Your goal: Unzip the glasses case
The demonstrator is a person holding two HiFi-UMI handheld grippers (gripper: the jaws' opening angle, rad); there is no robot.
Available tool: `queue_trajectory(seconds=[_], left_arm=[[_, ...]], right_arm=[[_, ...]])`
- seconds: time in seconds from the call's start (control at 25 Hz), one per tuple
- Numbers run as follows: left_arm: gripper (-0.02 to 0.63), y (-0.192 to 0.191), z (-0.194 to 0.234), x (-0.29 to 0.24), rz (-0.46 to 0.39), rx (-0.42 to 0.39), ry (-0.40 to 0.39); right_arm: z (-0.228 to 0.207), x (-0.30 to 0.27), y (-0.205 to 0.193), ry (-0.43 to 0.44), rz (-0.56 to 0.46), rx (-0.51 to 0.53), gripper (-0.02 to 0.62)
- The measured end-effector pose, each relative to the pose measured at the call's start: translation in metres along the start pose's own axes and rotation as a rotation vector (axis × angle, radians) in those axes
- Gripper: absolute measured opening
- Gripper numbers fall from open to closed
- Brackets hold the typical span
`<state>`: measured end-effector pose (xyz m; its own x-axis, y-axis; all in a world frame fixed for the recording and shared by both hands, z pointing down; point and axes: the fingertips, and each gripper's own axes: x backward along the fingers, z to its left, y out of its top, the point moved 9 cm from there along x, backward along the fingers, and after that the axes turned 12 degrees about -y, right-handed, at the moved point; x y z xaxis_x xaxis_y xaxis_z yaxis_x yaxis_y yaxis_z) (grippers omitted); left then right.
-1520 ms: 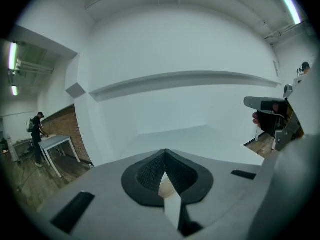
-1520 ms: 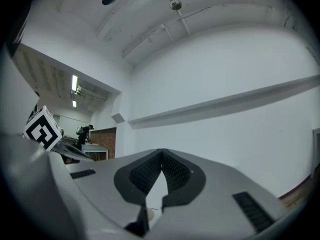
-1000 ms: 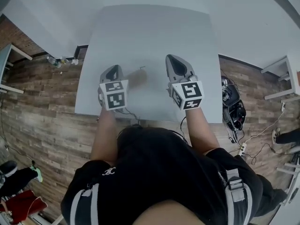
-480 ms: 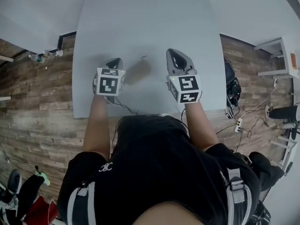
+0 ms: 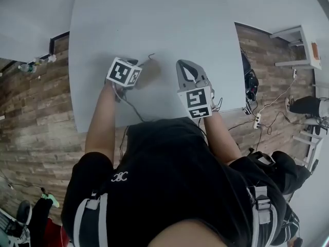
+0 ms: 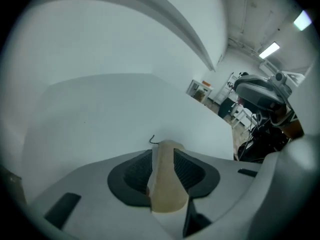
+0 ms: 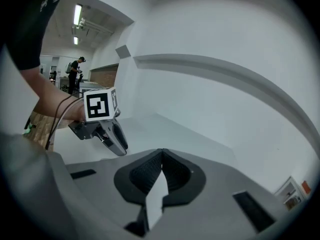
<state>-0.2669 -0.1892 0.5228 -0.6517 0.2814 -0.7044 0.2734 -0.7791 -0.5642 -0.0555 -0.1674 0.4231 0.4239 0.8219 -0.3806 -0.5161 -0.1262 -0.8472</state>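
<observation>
While zip looks undrawn, left gripper [image 6: 163, 149], jaws just parting, straddles glasses case [image 6: 167, 186] on table [image 5: 154, 14]; right gripper [image 7: 161, 153] clenched, empty.

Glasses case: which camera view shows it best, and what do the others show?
The left gripper view: the tan glasses case sits close-up between the left gripper's jaws, which have just been opening. The head view shows only a small tan patch beside that gripper; the right gripper view shows none.
</observation>
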Motion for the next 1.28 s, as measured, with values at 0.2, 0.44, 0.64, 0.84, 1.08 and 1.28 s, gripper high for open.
queue_trajectory(seconds=[0.2, 0.44, 0.64, 0.84, 1.08, 1.28], left_arm=[[0.225, 0.001, 0.003, -0.03, 0.112, -0.026, -0.077], [0.239, 0.007, 0.002, -0.048, 0.17, -0.021, -0.035], [0.239, 0.009, 0.001, -0.054, 0.18, 0.006, -0.061], [0.394, -0.004, -0.016, -0.073, 0.2, 0.028, -0.147], [0.39, -0.01, -0.044, -0.092, 0.276, -0.087, -0.136], [0.339, -0.011, -0.051, -0.095, 0.284, -0.134, -0.139]], right_arm=[[-0.011, 0.01, -0.012, 0.023, 0.002, 0.01, 0.005], [-0.035, 0.027, -0.033, 0.014, 0.016, 0.034, 0.005], [-0.046, 0.029, -0.044, 0.018, 0.03, 0.029, 0.005], [-0.049, 0.033, -0.05, 0.04, 0.03, 0.042, 0.005], [-0.053, 0.037, -0.052, 0.049, 0.026, 0.054, 0.005], [-0.055, 0.041, -0.061, 0.053, 0.043, 0.055, 0.005]])
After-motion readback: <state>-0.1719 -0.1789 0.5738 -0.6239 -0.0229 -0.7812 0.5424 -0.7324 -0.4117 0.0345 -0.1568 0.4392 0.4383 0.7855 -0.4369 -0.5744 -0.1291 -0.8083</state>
